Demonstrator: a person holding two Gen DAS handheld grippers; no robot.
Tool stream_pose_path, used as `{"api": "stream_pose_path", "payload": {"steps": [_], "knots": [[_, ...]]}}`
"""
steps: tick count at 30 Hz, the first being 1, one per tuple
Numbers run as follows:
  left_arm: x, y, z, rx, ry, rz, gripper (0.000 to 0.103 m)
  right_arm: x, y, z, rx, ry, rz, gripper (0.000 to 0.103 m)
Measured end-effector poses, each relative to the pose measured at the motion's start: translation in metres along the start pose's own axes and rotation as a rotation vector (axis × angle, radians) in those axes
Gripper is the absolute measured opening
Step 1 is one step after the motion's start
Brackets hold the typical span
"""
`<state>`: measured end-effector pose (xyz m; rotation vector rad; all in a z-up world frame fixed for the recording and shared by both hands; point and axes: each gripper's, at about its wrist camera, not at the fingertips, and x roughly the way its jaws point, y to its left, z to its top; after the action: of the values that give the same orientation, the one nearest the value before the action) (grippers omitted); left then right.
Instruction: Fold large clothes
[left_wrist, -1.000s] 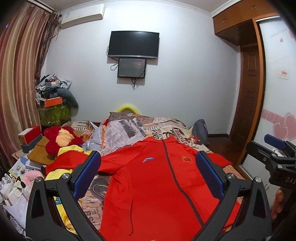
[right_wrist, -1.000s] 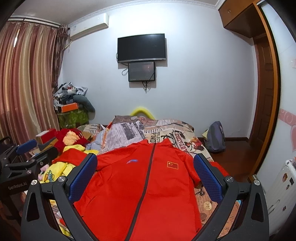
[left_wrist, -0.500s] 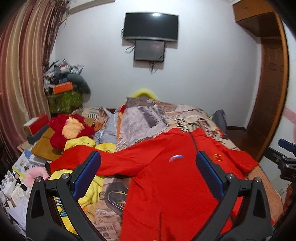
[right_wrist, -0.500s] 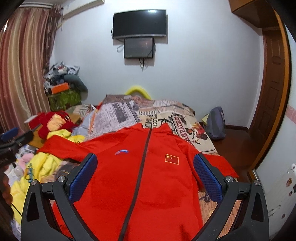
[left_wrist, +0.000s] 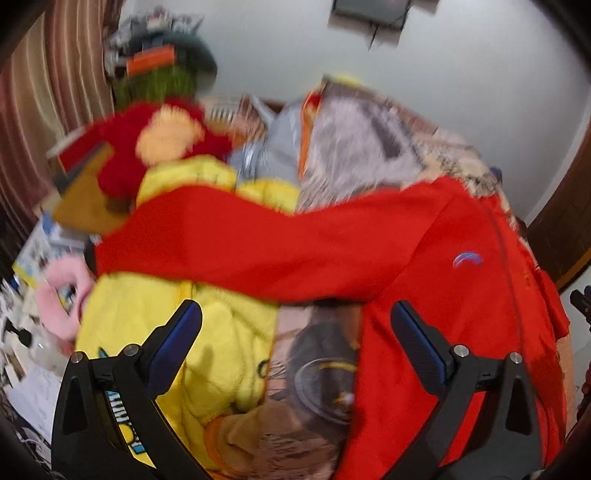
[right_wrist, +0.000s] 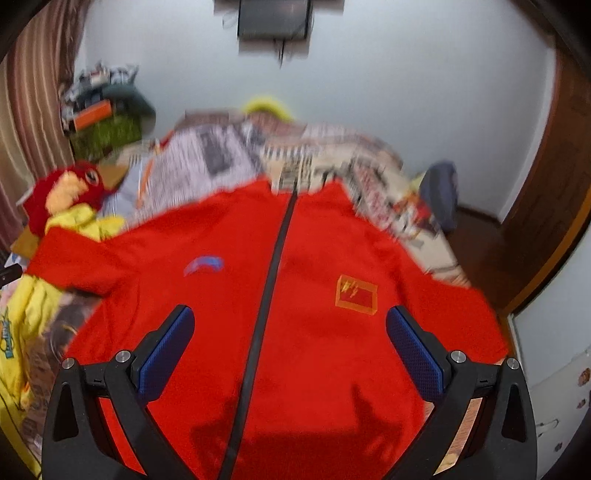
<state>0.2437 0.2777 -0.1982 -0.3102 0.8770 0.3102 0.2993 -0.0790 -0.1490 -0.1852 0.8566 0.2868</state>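
Lying front-up on the bed (right_wrist: 436, 236), the red zip jacket (right_wrist: 295, 332) awaited folding; left gripper (left_wrist: 295, 332) and right gripper (right_wrist: 290, 332) hovered wide open, empty. Likely next: grasp the outstretched sleeve (left_wrist: 221, 243).

Open left claw (left_wrist: 295, 325) above red jacket (left_wrist: 443, 258), yellow garment (left_wrist: 207, 350)

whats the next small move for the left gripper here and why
Probably lower the left gripper onto the outstretched sleeve of the red jacket and pinch it. Both grippers are open and empty, the jacket lies flat and zipped on the bed, and that sleeve sprawls sideways over the yellow garment, so it likely needs folding inward first.
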Motion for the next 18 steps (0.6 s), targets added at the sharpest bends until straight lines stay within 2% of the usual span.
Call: {"api": "stream_pose_path", "payload": {"steps": [4, 8, 10, 13, 18], "knots": [[0.031, 0.028, -0.003, -0.057, 0.067, -0.011, 0.103, 0.028, -0.004, 0.003, 0.038, 0.125, -0.004, 0.103], [0.053, 0.067, 0.004, -0.228, 0.096, -0.110, 0.103, 0.040, -0.005, 0.008, 0.041, 0.172, 0.046, 0.103], [0.061, 0.087, 0.009, -0.335, 0.118, -0.160, 0.095, 0.045, -0.007, 0.012, 0.051, 0.182, 0.066, 0.103], [0.073, 0.104, 0.015, -0.432, 0.130, -0.244, 0.090, 0.049, -0.011, 0.017, 0.065, 0.184, 0.079, 0.103], [0.090, 0.131, 0.024, -0.557, 0.117, -0.275, 0.078, 0.056, -0.015, 0.021, 0.073, 0.187, 0.105, 0.103]]}}
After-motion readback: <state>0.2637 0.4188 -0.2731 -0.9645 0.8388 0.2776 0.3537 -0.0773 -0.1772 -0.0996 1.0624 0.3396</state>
